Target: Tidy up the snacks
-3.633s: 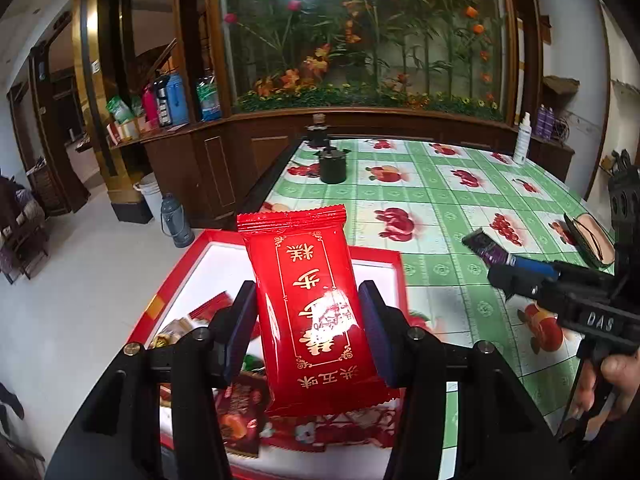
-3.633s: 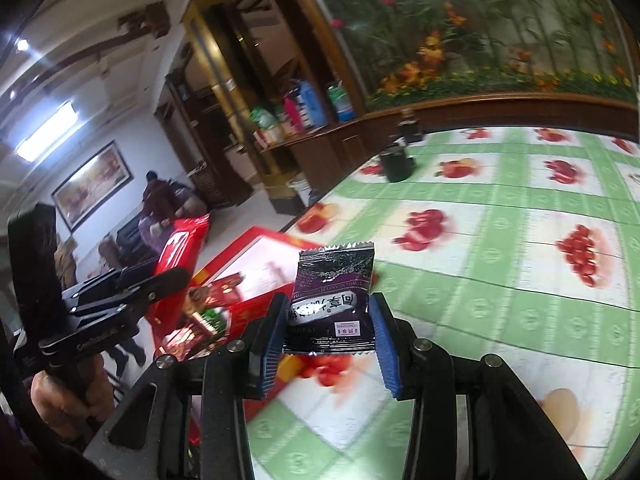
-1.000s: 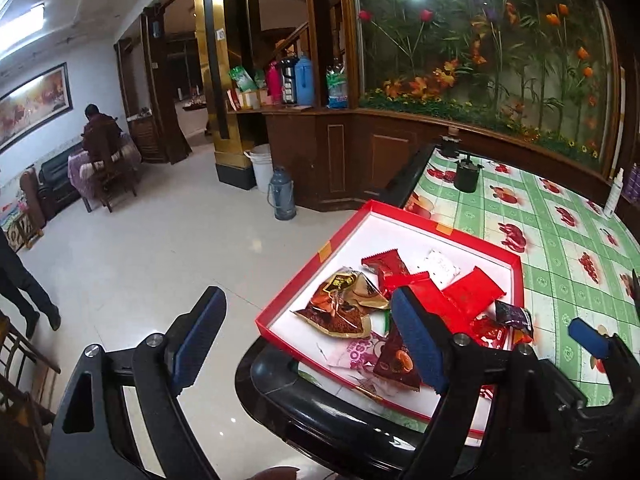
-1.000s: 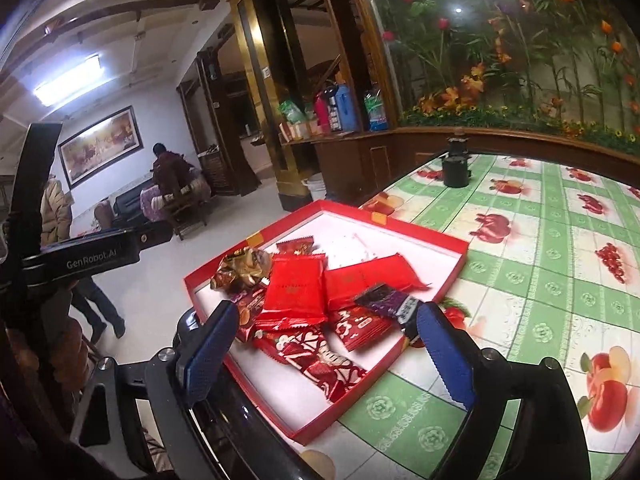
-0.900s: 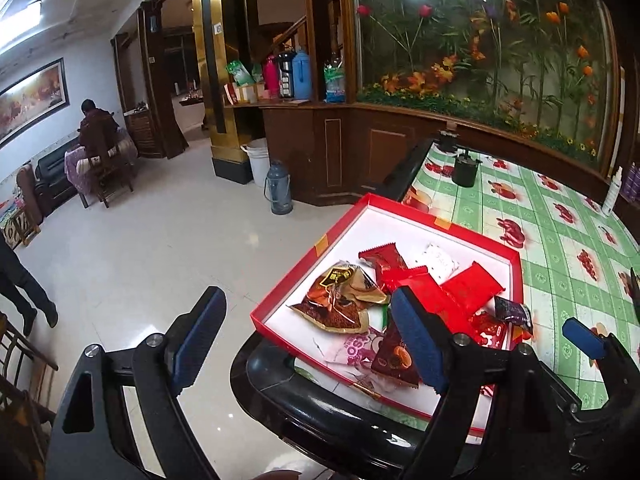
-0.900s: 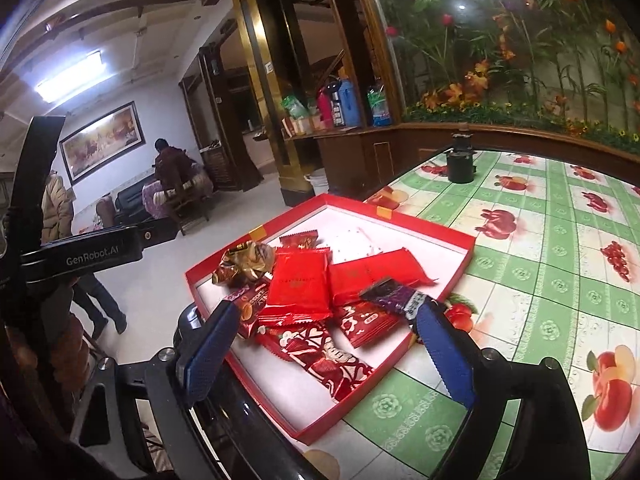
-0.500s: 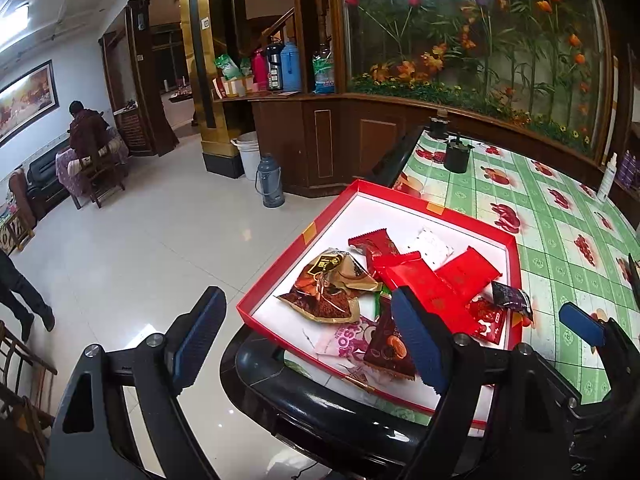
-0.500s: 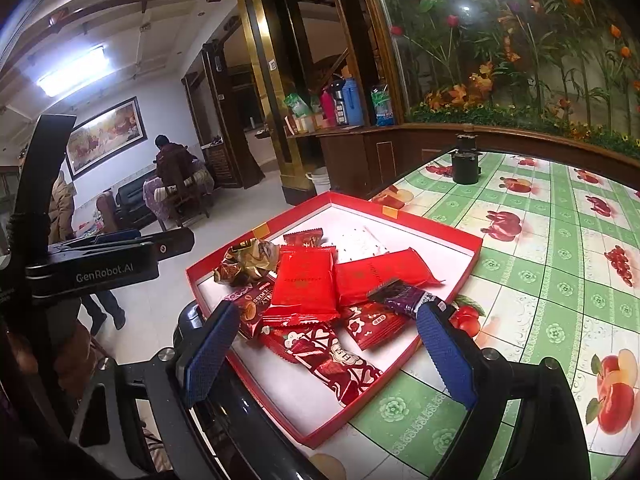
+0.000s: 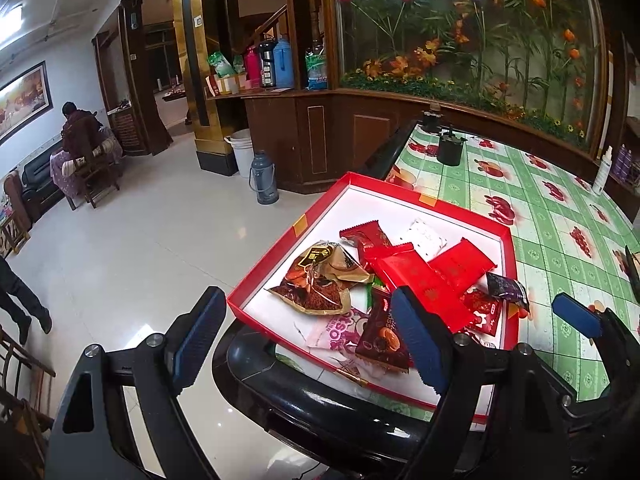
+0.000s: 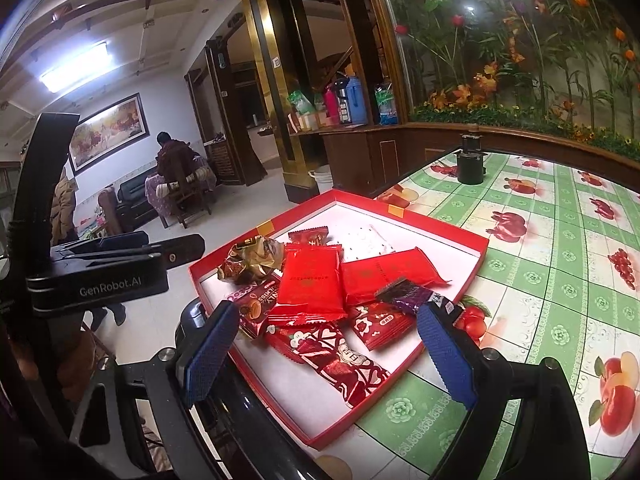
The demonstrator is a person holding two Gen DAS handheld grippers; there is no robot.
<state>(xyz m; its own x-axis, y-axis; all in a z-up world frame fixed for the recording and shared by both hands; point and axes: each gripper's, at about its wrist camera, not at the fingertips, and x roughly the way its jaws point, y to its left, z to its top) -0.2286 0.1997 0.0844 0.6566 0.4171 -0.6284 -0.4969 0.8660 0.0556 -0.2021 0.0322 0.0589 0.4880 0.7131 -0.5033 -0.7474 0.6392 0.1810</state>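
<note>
Basically done: snacks [image 10: 312,284] piled in red tray [image 10: 478,270], none left on table [image 10: 560,280]; left gripper [image 9: 308,344], right gripper [image 10: 332,352] spread wide, empty.

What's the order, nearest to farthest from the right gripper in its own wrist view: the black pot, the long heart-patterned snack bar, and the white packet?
1. Long heart-patterned snack bar, at the tray's near end, between the open fingers.
2. White packet, toward the tray's far end.
3. Black pot, at the table's far end.
</note>
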